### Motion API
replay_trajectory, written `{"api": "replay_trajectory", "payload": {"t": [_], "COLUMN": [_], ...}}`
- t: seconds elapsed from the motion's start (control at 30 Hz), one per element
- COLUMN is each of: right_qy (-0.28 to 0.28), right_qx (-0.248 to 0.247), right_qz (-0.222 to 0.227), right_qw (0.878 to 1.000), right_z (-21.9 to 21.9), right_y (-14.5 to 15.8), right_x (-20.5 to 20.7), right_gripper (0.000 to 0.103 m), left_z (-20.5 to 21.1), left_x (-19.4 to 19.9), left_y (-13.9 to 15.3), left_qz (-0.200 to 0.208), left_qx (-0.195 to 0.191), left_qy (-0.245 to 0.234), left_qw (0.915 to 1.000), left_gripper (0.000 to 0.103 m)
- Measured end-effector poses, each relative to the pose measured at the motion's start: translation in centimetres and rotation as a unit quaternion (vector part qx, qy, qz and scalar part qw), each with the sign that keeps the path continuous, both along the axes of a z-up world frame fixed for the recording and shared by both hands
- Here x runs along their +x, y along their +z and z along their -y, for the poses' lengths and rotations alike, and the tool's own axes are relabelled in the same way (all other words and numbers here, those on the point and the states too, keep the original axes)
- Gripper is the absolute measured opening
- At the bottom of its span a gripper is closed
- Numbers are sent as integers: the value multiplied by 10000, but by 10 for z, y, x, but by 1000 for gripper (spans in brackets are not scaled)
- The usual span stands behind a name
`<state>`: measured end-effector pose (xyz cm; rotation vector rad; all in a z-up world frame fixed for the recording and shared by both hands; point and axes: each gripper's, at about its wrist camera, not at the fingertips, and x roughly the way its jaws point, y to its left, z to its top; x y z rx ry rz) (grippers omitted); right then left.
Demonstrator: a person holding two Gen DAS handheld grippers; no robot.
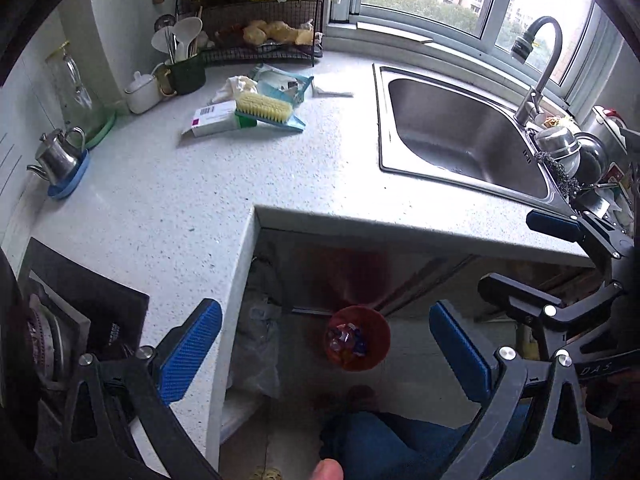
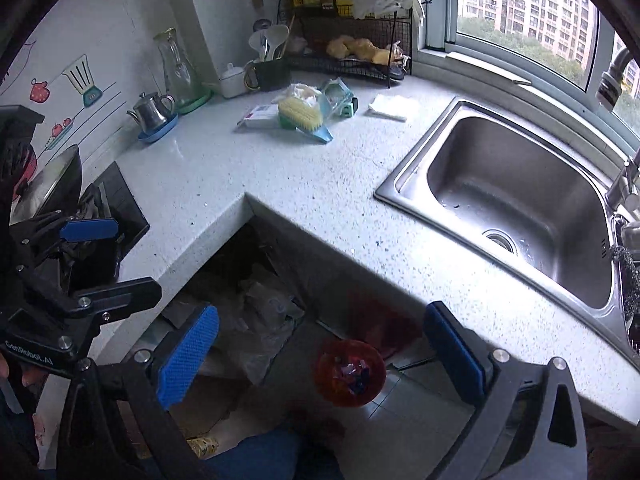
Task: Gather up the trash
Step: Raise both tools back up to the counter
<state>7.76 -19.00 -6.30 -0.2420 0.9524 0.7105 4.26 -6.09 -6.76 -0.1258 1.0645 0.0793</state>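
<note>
Both hand-held grippers, left (image 1: 326, 354) and right (image 2: 320, 354), gape wide and empty above the red bin (image 1: 357, 338); table-edge (image 1: 400, 222) overhang ahead risks dropped trash missing it.

A home kitchen: speckled L-shaped counter (image 2: 312, 184), steel sink (image 2: 516, 200) set by the window (image 2: 528, 4), wire rack (image 2: 348, 40) of groceries in the far corner, stove (image 2: 108, 208) at the left edge.
</note>
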Motion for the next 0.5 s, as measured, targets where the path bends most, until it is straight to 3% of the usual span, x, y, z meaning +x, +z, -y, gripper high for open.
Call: {"api": "replay_trajectory", "payload": {"t": [0.3, 0.5], "right_qy": [255, 324], "right_qx": [19, 21], "right_qz": [176, 128], "right_qw": [9995, 9994], "right_z": [-33, -65], "right_y": [16, 15], "right_x": [26, 56], "right_gripper": [102, 102], "left_z": [-31, -67], "left_x": [21, 52], "left_y": [22, 19], "left_qz": [106, 101], "left_qx": [-12, -147], "left_qy": [133, 264], "left_qw": [9999, 9995], "left_gripper": [103, 103]}}
